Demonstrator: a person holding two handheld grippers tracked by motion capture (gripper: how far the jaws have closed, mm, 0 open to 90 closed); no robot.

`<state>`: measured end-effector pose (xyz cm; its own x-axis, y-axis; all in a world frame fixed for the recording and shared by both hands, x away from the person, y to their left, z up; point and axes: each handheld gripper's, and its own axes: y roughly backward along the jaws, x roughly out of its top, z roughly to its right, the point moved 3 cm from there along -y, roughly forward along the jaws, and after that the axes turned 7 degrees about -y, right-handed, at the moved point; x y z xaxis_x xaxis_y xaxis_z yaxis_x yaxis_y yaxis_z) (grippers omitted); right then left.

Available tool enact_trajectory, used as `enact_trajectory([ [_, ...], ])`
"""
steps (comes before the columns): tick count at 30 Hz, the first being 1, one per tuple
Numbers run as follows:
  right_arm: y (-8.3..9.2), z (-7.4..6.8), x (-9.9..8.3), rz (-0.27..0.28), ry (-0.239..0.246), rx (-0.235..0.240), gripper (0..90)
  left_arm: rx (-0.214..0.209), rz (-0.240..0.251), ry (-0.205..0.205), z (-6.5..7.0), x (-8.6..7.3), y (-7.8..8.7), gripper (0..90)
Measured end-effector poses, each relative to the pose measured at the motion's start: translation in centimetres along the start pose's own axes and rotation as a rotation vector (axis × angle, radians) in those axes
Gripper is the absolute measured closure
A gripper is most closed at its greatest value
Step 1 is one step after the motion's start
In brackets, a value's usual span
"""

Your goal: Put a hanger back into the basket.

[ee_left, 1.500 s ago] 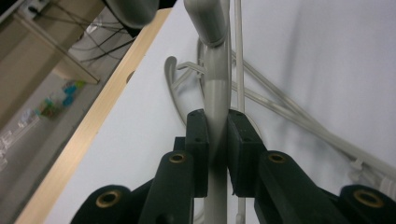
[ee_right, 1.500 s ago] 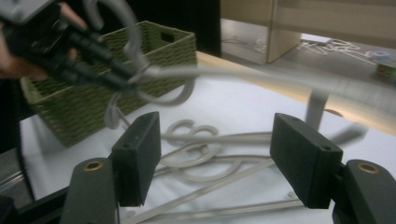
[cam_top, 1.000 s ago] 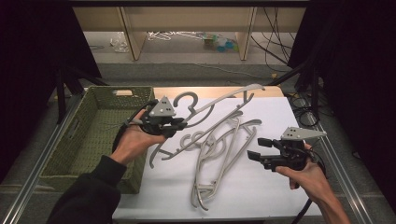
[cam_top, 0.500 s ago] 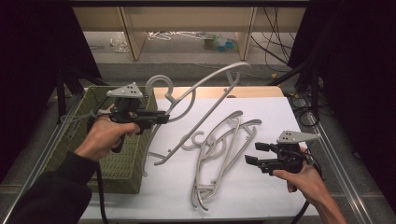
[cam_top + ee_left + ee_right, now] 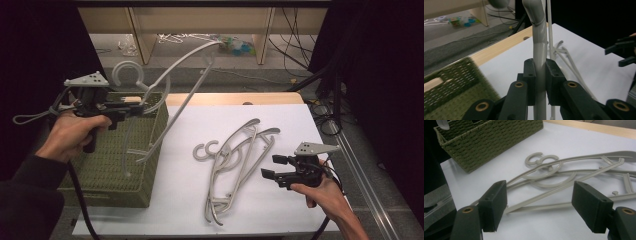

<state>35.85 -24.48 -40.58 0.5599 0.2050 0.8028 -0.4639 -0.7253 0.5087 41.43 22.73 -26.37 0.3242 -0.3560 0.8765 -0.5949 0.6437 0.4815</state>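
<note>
At the left of the high view, the left hand-held gripper [image 5: 134,107] was clamped tight on a grey hanger [image 5: 172,70], holding it in the air above the green basket [image 5: 107,175]; its hook curled at the upper left and its long arm swept toward the top centre of the frame. In the left gripper view the hanger's stem [image 5: 539,50] sat squeezed between the pads. At the lower right, the right hand-held gripper [image 5: 273,166] stood wide open with nothing in it, its jaws having just been opening, beside the pile of hangers [image 5: 240,160] left on the white tabletop [image 5: 310,120]. I thought the danger lay in the hanger's reach: gripped at one narrow spot, it might swivel, or its lower end might snag the basket's rim on the way down and leave it propped half out.
</note>
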Motion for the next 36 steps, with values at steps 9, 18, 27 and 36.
enact_trajectory([
  [9,-0.2,0.2,-0.3,-0.010,-0.019,0.000,28.1,0.123,-0.077,-0.008,-3.9,-3.7,1.3,79.9],
  [18,-0.2,0.4,-0.5,-0.004,-0.033,-0.007,23.9,0.195,-0.149,-0.037,-6.2,-7.4,2.7,79.9],
  [27,-0.2,0.4,-0.6,-0.004,-0.036,-0.014,21.8,0.220,-0.215,-0.067,-7.1,-9.9,3.2,79.9],
  [36,-0.2,0.6,-0.7,0.007,-0.032,-0.020,20.8,0.238,-0.283,-0.052,-8.4,-13.2,3.4,79.9],
])
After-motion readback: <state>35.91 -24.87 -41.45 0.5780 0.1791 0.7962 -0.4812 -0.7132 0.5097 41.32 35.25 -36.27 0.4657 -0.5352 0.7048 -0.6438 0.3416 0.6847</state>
